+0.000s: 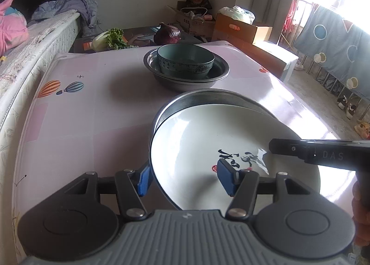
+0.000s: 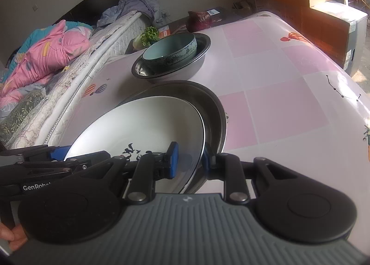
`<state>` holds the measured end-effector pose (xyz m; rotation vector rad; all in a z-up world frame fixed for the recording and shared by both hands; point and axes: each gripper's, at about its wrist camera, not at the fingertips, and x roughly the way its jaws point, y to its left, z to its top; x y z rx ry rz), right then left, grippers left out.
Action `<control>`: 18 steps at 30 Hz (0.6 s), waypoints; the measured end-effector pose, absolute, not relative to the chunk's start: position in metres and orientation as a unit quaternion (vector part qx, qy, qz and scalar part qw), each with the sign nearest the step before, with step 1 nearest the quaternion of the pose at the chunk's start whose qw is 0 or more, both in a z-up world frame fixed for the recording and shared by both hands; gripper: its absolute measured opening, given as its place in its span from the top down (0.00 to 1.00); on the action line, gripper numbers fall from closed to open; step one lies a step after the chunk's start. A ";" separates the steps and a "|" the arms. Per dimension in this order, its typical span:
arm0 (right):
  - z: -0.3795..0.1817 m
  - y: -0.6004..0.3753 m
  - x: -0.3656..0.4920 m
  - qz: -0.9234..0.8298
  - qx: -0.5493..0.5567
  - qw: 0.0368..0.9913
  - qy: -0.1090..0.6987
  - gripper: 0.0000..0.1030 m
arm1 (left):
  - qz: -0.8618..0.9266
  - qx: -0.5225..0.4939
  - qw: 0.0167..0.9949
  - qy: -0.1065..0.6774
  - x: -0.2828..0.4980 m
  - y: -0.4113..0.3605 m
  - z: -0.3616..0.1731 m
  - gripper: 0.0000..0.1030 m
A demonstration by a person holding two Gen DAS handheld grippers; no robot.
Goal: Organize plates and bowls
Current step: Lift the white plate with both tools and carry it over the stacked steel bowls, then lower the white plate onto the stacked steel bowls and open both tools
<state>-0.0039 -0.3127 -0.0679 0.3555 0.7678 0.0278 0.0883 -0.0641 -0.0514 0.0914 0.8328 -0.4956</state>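
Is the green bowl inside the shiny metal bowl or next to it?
Inside. The green bowl sits within the metal bowl's rim.

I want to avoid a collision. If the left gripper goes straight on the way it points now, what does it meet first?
Probably the white plate: the left gripper already straddles its near rim. Beyond it comes the steel pan underneath.

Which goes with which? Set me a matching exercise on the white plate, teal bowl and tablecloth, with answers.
1. white plate
2. teal bowl
3. tablecloth

a. sits in the deep metal basin
b. printed with hot-air balloons
c. painted with black brush characters

Pairs: 1-c, 2-a, 3-b.
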 end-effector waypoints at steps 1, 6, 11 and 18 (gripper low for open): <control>-0.068 -0.311 -0.002 0.011 0.169 0.912 0.374 0.79 | -0.239 0.045 0.883 0.401 0.089 -0.064 -0.052 0.42; -0.068 -0.312 0.003 0.004 0.167 0.911 0.376 0.79 | -0.242 0.060 0.884 0.397 0.090 -0.066 -0.052 0.42; -0.067 -0.319 0.006 0.000 0.178 0.910 0.374 0.79 | -0.244 0.066 0.885 0.390 0.090 -0.065 -0.050 0.37; -0.060 -0.334 0.007 -0.007 0.204 0.914 0.351 0.74 | -0.252 0.088 0.892 0.365 0.082 -0.070 -0.041 0.30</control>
